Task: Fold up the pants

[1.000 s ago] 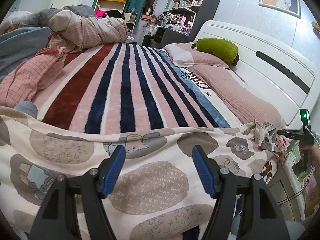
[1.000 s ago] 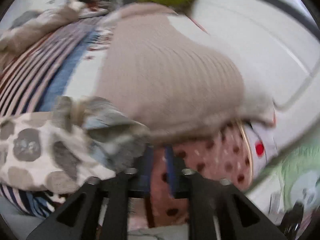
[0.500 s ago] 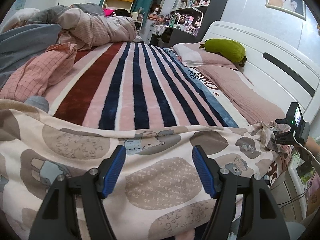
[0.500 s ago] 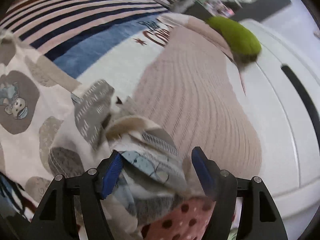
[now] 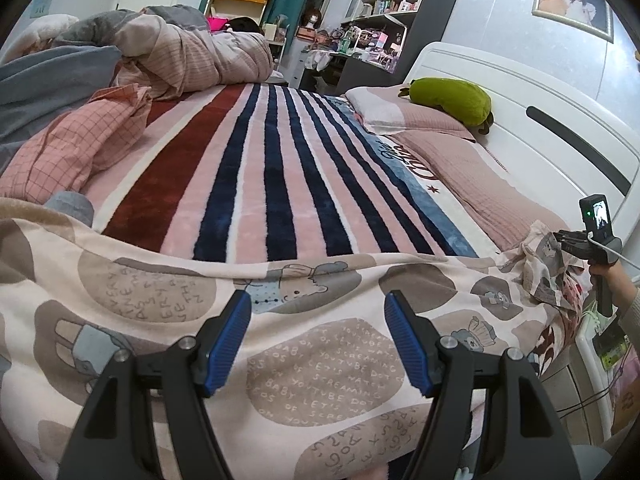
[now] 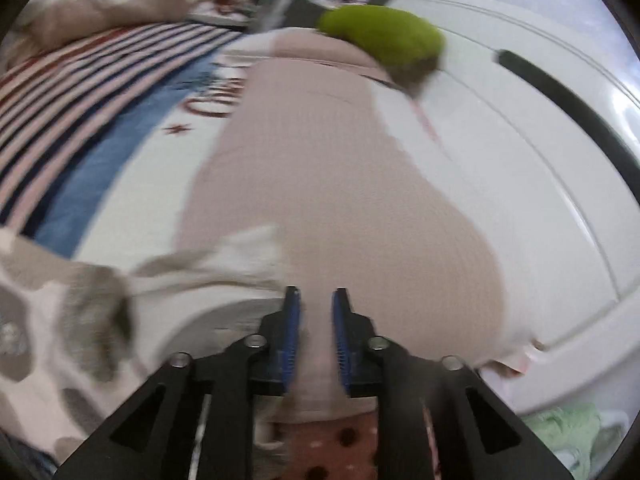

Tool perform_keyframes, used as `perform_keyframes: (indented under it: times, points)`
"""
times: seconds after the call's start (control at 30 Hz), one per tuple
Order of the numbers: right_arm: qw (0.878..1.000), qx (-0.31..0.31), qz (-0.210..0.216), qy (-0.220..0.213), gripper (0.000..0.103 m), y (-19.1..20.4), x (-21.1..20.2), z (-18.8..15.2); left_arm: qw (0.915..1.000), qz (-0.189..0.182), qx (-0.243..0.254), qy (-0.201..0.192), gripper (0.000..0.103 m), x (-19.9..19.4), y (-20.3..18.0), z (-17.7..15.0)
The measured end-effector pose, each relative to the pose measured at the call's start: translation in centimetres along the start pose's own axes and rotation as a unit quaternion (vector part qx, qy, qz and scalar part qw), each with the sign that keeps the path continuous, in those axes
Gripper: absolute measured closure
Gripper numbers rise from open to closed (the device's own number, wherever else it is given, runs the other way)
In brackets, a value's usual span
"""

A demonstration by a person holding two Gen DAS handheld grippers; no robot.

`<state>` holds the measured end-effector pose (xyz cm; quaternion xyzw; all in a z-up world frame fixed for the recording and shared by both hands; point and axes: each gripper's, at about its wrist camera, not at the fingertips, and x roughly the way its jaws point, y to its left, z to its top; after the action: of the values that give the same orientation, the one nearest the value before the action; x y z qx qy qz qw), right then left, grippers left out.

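The cream pants (image 5: 320,344) with grey-brown patches and cartoon bears lie spread across the near edge of the bed. My left gripper (image 5: 318,334) is open and empty just above them. My right gripper (image 6: 314,334) shows in its own blurred view with the jaws nearly closed and nothing visibly between them. It also shows in the left wrist view (image 5: 560,236) at the bunched right end of the pants. That end of the pants (image 6: 100,296) lies to its left in the right wrist view.
A striped blanket (image 5: 256,168) covers the bed. A pink pillow (image 5: 460,168), a green plush (image 5: 452,98) and the white headboard (image 5: 560,140) are on the right. Piled bedding (image 5: 120,64) lies at the far left. Shelves (image 5: 384,8) stand behind.
My right gripper has let go of the pants' bunched end, narrowed its jaws and swung toward the pillow. My left gripper has stayed open over the pants.
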<state>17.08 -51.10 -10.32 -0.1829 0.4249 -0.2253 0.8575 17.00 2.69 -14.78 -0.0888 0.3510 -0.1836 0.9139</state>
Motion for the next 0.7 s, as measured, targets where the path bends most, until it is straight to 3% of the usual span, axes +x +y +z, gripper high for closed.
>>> perform_keyframes:
  times: [0.1, 0.17, 0.2, 0.3, 0.37, 0.43, 0.53, 0.63, 0.7]
  points:
    - [0.999, 0.030, 0.042, -0.014, 0.080, -1.0, -1.4, -0.2, 1.0000, 0.001, -0.002, 0.001, 0.038, 0.0, 0.0, 0.0]
    - [0.993, 0.051, 0.108, -0.021, 0.060, -1.1, -3.0, -0.7, 1.0000, 0.002, -0.003, 0.001, 0.038, 0.1, 0.0, 0.0]
    - [0.990, 0.052, 0.129, -0.027, 0.057, -0.9, -3.9, -0.9, 1.0000, 0.001, -0.004, 0.001, 0.038, 0.1, 0.0, 0.0]
    - [0.984, 0.031, 0.172, -0.045, 0.054, 0.7, -6.5, -1.9, 1.0000, -0.001, -0.001, 0.000, 0.038, 0.1, -0.2, 0.0]
    - [0.977, 0.019, 0.211, -0.035, 0.037, 2.2, -7.4, -3.0, 1.0000, -0.006, -0.001, -0.002, 0.038, 0.0, -0.3, 0.0]
    - [0.973, -0.005, 0.229, -0.025, 0.034, 4.4, -7.9, -4.2, 0.9999, -0.010, -0.001, -0.002, 0.038, -0.1, -0.4, 0.0]
    - [0.975, -0.061, 0.212, -0.002, 0.034, 8.5, -7.7, -6.4, 0.9999, -0.013, 0.001, -0.003, 0.038, -0.2, -0.4, -0.1]
    - [0.987, -0.082, 0.135, -0.004, 0.035, 10.8, -6.5, -7.5, 0.9999, -0.011, 0.000, -0.004, 0.038, -0.4, -0.3, -0.1]
    - [0.989, -0.097, 0.115, -0.013, 0.036, 11.8, -5.8, -7.8, 1.0000, -0.007, 0.000, -0.004, 0.038, -0.6, -0.2, -0.1]
